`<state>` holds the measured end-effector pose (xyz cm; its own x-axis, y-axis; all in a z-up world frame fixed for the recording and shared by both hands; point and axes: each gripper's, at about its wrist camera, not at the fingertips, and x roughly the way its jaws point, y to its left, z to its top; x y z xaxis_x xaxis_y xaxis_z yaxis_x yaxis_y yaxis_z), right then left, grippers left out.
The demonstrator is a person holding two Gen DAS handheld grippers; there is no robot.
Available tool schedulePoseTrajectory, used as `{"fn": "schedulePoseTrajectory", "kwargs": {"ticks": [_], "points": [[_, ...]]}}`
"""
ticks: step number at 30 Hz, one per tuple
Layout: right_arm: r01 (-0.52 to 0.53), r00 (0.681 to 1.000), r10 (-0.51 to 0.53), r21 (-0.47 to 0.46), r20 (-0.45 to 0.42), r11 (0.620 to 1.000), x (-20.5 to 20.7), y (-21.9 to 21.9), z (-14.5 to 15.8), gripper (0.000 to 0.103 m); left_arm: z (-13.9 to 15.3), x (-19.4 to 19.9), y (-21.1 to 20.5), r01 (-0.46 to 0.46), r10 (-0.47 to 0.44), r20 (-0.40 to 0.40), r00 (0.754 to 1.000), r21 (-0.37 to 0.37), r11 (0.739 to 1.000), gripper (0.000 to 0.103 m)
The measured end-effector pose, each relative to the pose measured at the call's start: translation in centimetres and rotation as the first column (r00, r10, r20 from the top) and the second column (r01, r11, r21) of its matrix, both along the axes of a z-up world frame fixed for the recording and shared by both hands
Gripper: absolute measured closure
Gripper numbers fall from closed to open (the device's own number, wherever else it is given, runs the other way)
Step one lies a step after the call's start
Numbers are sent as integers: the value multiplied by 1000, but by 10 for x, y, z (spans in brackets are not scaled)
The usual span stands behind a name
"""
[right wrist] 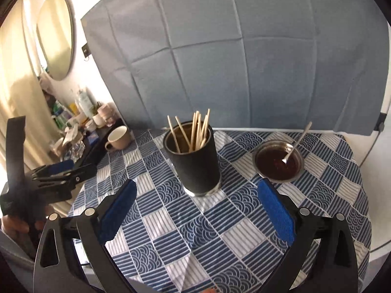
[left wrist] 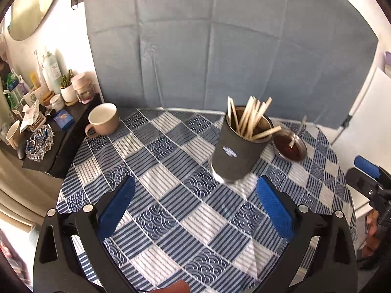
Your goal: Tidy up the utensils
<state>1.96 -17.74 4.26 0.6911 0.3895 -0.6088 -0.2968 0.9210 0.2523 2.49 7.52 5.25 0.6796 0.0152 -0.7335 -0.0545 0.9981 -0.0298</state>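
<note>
A black cup stands on the checked tablecloth and holds several wooden sticks. To its right a small metal bowl of dark sauce holds a metal spoon that leans on its rim. My left gripper is open and empty, low over the cloth in front of the cup. My right gripper is open and empty, just in front of the cup. Each gripper shows at the edge of the other view.
A beige mug stands at the table's far left corner. A dark shelf crowded with bottles, jars and cups runs along the left. A grey-blue backdrop hangs behind the table.
</note>
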Motion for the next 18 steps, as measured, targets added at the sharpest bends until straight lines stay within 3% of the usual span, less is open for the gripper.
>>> {"fn": "schedulePoseTrajectory", "kwargs": {"ticks": [3,9,18], "points": [[45,998,-46,-20,-36,999,-1,-1,-4,8,-3,-6,-10,27,-27,-19,999,3,1000,6],[88,988,-84,32,-132,996,-1,-7,-20,8,-5,-9,-19,44,-44,-16,999,27,999,6],[79,987,-79,-6,-141,997,0,0,-22,8,-9,-8,-15,7,-7,-21,1000,18,1000,6]]}}
